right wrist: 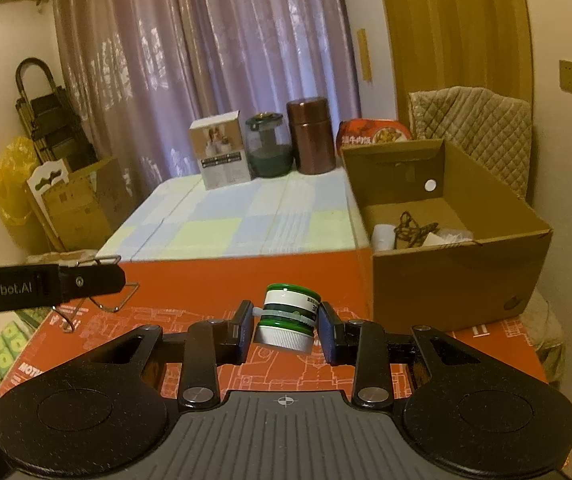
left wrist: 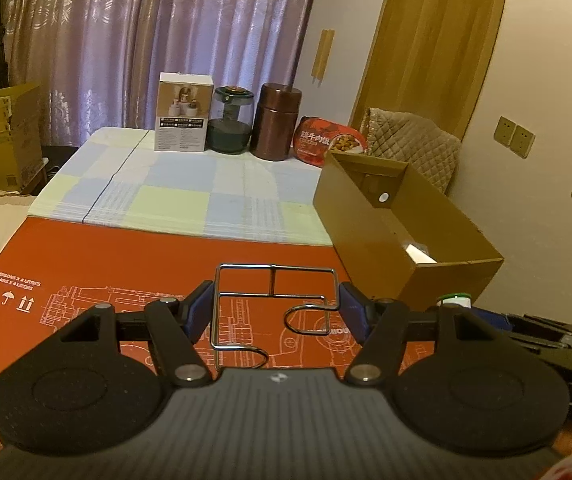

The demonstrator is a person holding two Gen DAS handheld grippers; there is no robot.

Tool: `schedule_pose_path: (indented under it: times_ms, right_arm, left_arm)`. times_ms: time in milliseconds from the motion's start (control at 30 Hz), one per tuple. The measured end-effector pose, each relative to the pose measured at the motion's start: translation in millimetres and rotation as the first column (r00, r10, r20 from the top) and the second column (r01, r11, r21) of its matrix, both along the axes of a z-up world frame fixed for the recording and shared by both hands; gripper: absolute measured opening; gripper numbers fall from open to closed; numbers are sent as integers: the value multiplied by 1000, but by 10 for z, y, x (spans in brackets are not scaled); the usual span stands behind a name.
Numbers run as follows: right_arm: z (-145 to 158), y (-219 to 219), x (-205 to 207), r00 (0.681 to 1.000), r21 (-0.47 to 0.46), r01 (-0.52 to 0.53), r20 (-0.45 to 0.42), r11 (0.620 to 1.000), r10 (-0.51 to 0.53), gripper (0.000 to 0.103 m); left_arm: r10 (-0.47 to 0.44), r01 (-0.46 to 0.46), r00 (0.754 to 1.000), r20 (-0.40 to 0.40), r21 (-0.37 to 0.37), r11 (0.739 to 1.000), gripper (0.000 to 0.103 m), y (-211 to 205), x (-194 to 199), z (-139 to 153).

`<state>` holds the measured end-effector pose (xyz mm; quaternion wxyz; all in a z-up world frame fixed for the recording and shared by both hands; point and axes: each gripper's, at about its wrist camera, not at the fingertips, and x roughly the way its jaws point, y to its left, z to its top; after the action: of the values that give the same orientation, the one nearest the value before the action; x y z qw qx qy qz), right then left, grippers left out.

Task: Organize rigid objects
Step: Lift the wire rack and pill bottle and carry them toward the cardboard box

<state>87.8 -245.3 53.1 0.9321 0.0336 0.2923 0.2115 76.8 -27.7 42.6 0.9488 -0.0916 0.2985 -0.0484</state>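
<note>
The left gripper [left wrist: 274, 312] fingers pinch a thin bent-wire rack [left wrist: 274, 300] above the glossy orange carton [left wrist: 106, 264]. The right gripper [right wrist: 286, 326] fingers clamp a small round green-and-white jar [right wrist: 288, 316], tilted, near the open cardboard box [right wrist: 458, 276].

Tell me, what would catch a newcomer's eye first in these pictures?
Probably the two black grippers, each carrying something above the bright orange printed carton: the left gripper clamps a bent silver wire rack, and the right gripper pinches a small green-and-white plastic jar tilted on its side. Next, the open brown cardboard box at the right, and the shiny copper-brown canister before the purple curtain.
</note>
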Motion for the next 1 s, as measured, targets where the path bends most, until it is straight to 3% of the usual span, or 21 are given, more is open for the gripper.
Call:
schedule_pose_path:
  times_ms: [1000]
  right_arm:
    - [160, -384, -112, 998, 46, 64, 18, 997, -65, 31]
  left_arm:
    - [-62, 62, 998, 19, 9, 998, 62, -309, -106, 123]
